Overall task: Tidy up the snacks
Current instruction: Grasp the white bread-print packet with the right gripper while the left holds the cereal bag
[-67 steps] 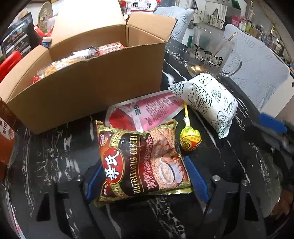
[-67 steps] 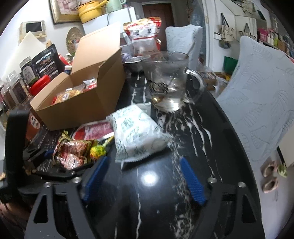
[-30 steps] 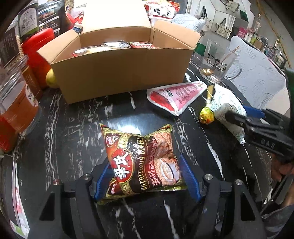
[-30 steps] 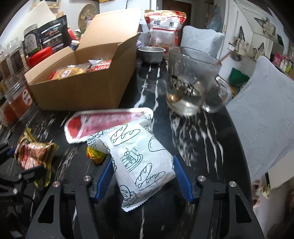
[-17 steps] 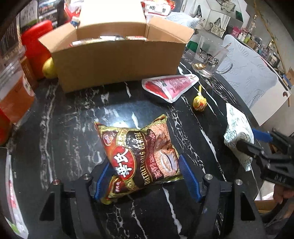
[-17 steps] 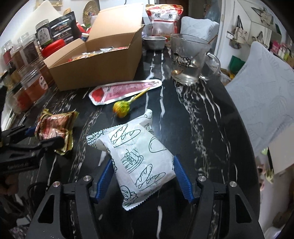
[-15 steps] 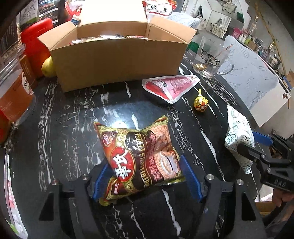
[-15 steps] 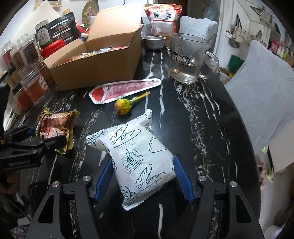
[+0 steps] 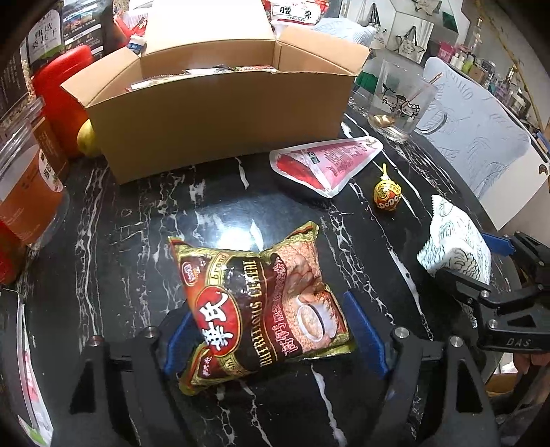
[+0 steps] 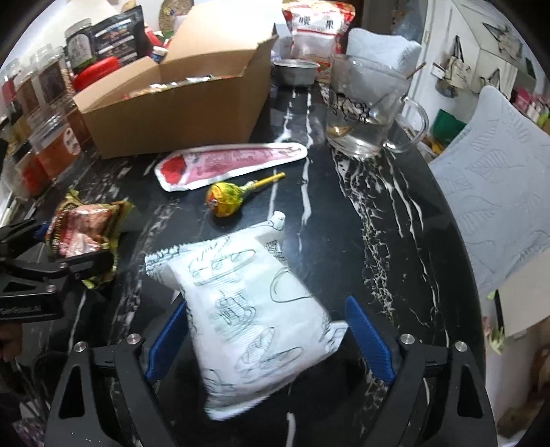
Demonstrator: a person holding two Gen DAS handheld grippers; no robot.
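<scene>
My left gripper [image 9: 271, 338] is shut on a brown cereal packet [image 9: 261, 302], held over the black marble table [image 9: 137, 223]; the packet also shows in the right wrist view [image 10: 82, 230]. My right gripper [image 10: 268, 340] has its jaws spread wide, and a white bread-print packet [image 10: 254, 309] sits blurred between them, its right side clear of the right pad. That packet also shows in the left wrist view [image 9: 453, 247]. An open cardboard box [image 9: 220, 99] with snacks inside stands at the back. A red-pink pouch [image 9: 326, 161] and a lollipop [image 9: 386, 197] lie in front of it.
A glass mug [image 10: 364, 113] with a spoon stands right of the box. Jars [image 9: 24, 192] and a red container [image 9: 65, 93] line the left side. A metal bowl [image 10: 295, 70] and a snack bag [image 10: 316, 27] are behind. A padded chair [image 10: 498, 192] stands to the right.
Both grippers pulled back from the box with their packets. The right gripper's jaws have now spread and the white packet looks blurred and tilted between them. The left still holds the cereal packet.
</scene>
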